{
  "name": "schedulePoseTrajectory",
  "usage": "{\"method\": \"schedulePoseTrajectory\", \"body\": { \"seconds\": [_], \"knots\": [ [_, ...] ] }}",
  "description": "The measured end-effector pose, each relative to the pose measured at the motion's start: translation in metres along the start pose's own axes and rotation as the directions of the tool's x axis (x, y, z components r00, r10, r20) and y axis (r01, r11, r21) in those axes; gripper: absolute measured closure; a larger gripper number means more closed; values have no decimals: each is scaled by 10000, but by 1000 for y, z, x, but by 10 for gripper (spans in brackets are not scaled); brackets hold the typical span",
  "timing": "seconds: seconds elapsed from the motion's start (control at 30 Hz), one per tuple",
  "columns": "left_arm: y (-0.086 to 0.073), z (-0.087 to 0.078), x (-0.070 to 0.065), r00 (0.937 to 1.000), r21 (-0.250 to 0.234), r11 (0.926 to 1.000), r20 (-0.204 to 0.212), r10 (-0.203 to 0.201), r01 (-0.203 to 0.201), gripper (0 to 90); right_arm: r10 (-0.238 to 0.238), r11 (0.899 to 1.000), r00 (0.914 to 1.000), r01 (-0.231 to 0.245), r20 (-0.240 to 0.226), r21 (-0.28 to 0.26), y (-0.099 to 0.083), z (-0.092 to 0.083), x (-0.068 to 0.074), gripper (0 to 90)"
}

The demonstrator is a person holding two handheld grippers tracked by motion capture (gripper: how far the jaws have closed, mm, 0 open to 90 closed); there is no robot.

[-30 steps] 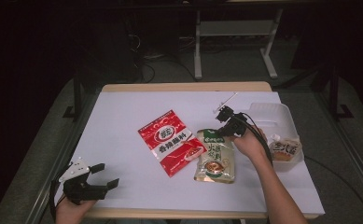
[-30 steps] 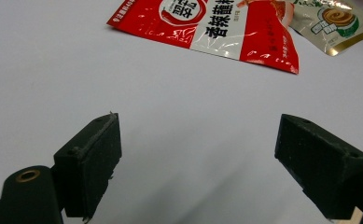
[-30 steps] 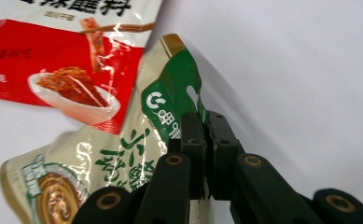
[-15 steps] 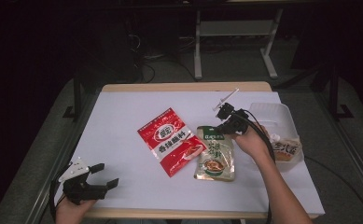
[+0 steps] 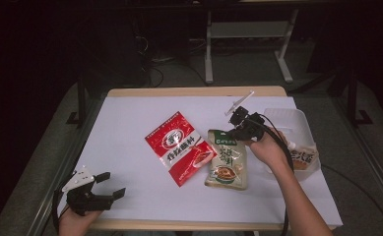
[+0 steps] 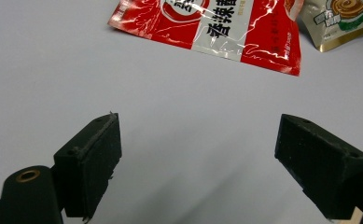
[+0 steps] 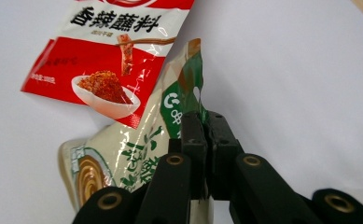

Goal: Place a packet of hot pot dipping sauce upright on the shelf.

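Green pouch long axis toward person, top edge pinched by right tongs; left tongs spread.

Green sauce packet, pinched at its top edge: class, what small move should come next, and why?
Probably lift it toward the clear tub. The right gripper is shut on the green packet at its top edge, its bottom rests on the table, and the tub already holds another packet.

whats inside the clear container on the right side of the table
One brownish sauce packet lies inside the clear container, at its near end. The right hand covers part of that end, so anything beneath it cannot be seen.
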State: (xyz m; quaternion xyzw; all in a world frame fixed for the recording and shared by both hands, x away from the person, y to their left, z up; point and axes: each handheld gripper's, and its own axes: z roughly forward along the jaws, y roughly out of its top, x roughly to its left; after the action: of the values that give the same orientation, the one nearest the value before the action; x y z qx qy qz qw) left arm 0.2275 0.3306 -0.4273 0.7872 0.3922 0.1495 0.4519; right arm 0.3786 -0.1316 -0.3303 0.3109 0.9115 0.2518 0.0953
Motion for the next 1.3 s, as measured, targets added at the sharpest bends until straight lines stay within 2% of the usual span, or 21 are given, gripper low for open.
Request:
{"method": "schedulePoseTrajectory", "body": {
  "seconds": [0.13,0.53,0.57,0.63,0.83,1.0,1.13,1.2,1.3],
  "knots": [
    [0,0,0,10000,-19,10000,2,-6,6,144,137,9994,9999,-140,-102,-324,-3,-10,-2,876],
    [0,0,0,10000,-13,10000,-27,-25,25,144,67,9953,9995,-97,-322,-963,-8,-36,-9,877],
    [0,0,0,10000,-16,10000,-30,-64,64,144,27,9923,9986,-93,-532,-1232,-9,-42,-11,877],
    [0,1,0,10000,-16,10000,-34,-49,48,144,-22,9914,9977,-66,-670,-1309,-9,-46,-12,877],
    [-1,2,3,10000,-33,10000,-54,-57,57,144,-400,9895,9952,270,-893,-1420,-4,-52,-16,877],
    [-1,3,6,9998,-24,9999,-95,-157,157,144,-523,9874,9916,336,-1187,-1543,-1,-57,-22,878],
    [-1,4,7,9996,-69,9996,-101,-266,266,144,-590,9887,9909,413,-1209,-1439,2,-62,-26,878],
    [-2,4,9,9993,-45,9994,-132,-357,356,144,-684,9891,9914,528,-1114,-1378,3,-64,-33,878],
    [-2,4,10,9989,-74,9991,-181,-429,427,144,-693,9886,9900,516,-1226,-1417,3,-65,-43,879]
  ]
}}
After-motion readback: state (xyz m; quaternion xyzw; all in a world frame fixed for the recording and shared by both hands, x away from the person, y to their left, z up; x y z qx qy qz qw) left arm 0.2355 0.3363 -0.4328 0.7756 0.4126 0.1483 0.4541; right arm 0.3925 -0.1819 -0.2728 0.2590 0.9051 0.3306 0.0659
